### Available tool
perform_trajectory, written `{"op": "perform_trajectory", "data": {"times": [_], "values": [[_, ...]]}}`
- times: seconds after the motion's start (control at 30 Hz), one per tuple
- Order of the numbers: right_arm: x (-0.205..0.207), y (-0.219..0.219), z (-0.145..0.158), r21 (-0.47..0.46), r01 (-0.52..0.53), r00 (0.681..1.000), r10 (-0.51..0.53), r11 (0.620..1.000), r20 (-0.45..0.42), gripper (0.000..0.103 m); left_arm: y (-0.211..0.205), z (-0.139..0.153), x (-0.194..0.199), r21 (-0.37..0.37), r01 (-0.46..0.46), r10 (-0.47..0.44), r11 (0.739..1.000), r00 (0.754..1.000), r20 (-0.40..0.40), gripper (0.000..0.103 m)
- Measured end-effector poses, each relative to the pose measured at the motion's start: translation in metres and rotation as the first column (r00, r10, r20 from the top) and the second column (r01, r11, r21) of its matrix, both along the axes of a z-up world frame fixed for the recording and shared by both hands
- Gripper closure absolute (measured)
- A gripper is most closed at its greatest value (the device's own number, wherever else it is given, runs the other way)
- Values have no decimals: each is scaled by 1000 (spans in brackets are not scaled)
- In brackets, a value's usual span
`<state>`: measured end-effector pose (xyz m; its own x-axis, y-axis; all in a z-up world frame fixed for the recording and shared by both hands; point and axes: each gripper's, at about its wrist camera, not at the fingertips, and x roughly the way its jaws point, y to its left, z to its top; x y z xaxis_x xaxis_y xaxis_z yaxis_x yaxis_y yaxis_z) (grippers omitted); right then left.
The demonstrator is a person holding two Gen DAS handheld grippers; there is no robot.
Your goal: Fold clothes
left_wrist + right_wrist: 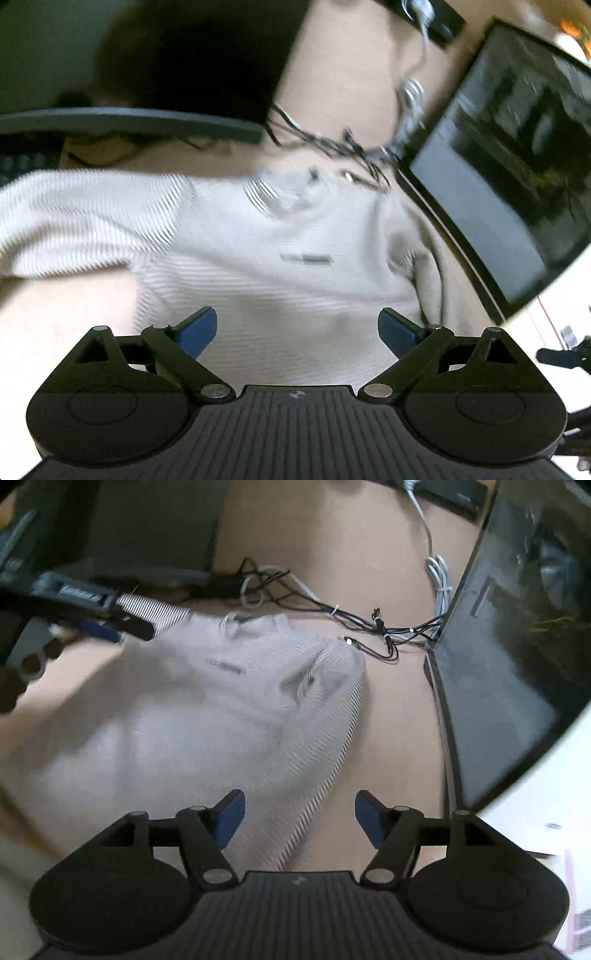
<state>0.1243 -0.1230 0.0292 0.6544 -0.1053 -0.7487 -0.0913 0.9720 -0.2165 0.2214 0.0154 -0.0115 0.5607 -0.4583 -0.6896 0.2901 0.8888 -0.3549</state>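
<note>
Shirt [192,716]: one, striped, on table [399,716]; two hand-held grippers, left [297,334], right [300,819], agape.

Shirt [258,258] cream-white, fine grey stripes. My fingers [231,818] blue-padded on black. Table [399,720] tan. Cables [369,624] black and white.

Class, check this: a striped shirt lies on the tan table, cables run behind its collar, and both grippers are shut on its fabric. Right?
Not quite. Both grippers are open and hold nothing: the left gripper and right gripper show it in their own wrist views. The shirt, table and cables are as stated.
</note>
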Motion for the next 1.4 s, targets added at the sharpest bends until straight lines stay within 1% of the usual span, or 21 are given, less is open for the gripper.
{"op": "perform_trajectory", "data": {"times": [0.13,0.2,0.3,0.33,0.37,0.4,0.43,0.47,0.5,0.53,0.6,0.67,0.73,0.77,0.83,0.97,1.0,1.1,1.23,1.33,1.4], "values": [[-22,21,-4,-3,-79,996,79,997,-31,36,-7,-12,0,-4,18,-18,1000,999,-50,5],[-21,33,-14,4,-92,995,92,996,-39,36,-8,-16,-1,1,20,-20,1000,997,-68,5],[-8,44,-41,-29,-94,994,92,995,-60,37,-8,-19,-1,-4,14,-15,1000,997,-78,5],[-3,47,-50,-53,-89,994,85,995,-71,42,-8,-19,-2,-5,11,-12,1000,997,-79,5],[2,48,-56,-76,-75,995,70,994,-69,69,-5,-17,-3,-5,9,-9,1000,997,-77,5],[6,45,-55,-71,-55,997,51,996,-58,94,-1,-14,-5,-5,5,-5,1000,997,-71,5],[11,37,-46,-47,-27,999,25,999,-40,95,3,-11,-7,-5,1,-2,1000,998,-64,5],[13,23,-28,-14,6,1000,-5,1000,5,95,7,-8,-8,-6,-2,2,1000,998,-58,4],[17,5,-1,18,55,995,-56,998,77,95,10,-7,-9,-5,-8,8,1000,999,-51,4],[21,-14,28,54,105,982,-112,993,152,95,12,-6,-11,-6,-13,13,1000,999,-45,4],[30,-52,86,137,195,929,-227,971,291,95,13,-6,-13,-16,-19,19,1000,999,-40,4],[42,-70,118,200,190,899,-252,961,359,95,10,-6,-17,-28,-15,14,1000,999,-37,4],[54,-85,148,258,172,868,-270,951,417,95,6,-4,-22,-19,8,-9,1000,1000,-14,4],[63,-87,154,281,145,867,-259,949,425,95,4,-2,-25,-8,20,-20,1000,1000,1,4],[85,-83,158,325,83,877,-224,942,425,96,2,3,-32,16,31,-32,999,999,36,3],[136,-60,146,392,-46,908,-125,919,400,97,5,12,-40,30,20,-22,999,998,65,2],[146,-52,141,400,-76,914,-96,913,394,99,6,13,-41,30,13,-14,999,998,64,1],[172,-27,126,414,-152,926,-16,898,376,99,8,13,-41,31,-17,15,999,998,56,1],[196,-8,111,446,-198,930,24,873,367,97,11,8,-36,37,-55,54,998,998,26,1],[194,-14,110,472,-205,923,9,857,384,83,12,5,-30,33,-66,66,997,998,13,1],[191,-22,107,477,-190,924,-8,858,383,68,10,4,-24,28,-70,70,997,998,7,1]]}}
